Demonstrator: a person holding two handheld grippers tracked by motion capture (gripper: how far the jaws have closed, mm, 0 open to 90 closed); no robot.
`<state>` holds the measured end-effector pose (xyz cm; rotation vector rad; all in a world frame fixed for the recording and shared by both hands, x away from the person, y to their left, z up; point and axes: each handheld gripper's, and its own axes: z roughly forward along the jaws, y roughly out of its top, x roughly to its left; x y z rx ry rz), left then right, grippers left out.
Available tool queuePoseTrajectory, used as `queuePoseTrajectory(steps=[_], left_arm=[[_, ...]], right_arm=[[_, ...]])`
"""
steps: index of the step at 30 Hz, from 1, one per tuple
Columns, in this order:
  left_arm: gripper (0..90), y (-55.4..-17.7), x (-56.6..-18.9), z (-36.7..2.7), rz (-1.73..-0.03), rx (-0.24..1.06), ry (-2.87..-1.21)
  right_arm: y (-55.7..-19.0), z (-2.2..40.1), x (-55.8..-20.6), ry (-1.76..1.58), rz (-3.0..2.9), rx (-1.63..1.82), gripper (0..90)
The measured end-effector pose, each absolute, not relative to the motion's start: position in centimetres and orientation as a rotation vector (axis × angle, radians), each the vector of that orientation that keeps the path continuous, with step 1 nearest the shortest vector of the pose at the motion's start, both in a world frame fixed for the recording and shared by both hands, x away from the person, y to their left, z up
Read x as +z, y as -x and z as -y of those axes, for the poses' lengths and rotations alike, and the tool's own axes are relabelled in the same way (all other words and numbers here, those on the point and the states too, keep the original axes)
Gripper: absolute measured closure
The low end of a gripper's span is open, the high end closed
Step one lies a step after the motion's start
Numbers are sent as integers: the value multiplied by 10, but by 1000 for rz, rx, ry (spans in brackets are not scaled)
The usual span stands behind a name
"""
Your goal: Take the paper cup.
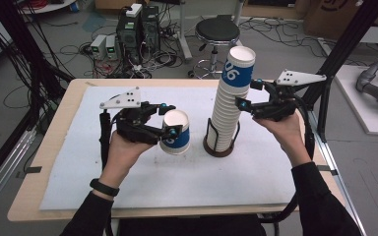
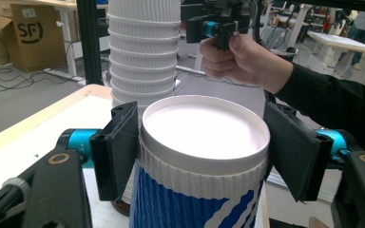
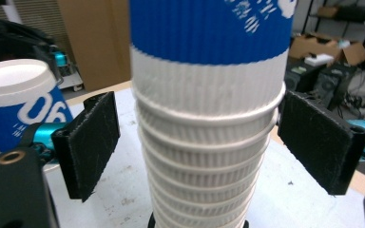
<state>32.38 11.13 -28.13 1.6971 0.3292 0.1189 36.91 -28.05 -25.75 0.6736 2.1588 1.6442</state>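
My left gripper (image 1: 170,119) is shut on a blue-and-white paper cup (image 1: 175,132), held upright just left of the stack and low over the mat. In the left gripper view its pads (image 2: 119,147) clamp the cup (image 2: 204,137) under the rim. A tall stack of nested cups (image 1: 229,108) stands in a dark round holder (image 1: 220,149) at mid table. My right gripper (image 1: 248,93) is open, with a jaw on either side of the stack's upper part. In the right gripper view both pads (image 3: 88,142) stand clear of the stack (image 3: 209,118), and the held cup (image 3: 19,99) shows at the left.
A white mat (image 1: 177,182) covers most of the wooden table (image 1: 69,98). Behind the table stand a black stool (image 1: 217,32) and computer boxes (image 1: 138,29) with cables on the floor. Black frame posts (image 1: 347,44) rise at the right.
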Motion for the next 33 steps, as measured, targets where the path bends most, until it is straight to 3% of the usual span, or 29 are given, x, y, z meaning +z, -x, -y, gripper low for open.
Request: queuePoseTrajectory(steps=[13, 33], left_arm=[[300, -322, -290, -110, -321, 96, -1699], [300, -320, -304, -116, -301, 72, -1702]], right_arm=[[-349, 296, -277, -670, -2143, 1670, 140], [-312, 283, -315, -547, -2199, 1751, 144]])
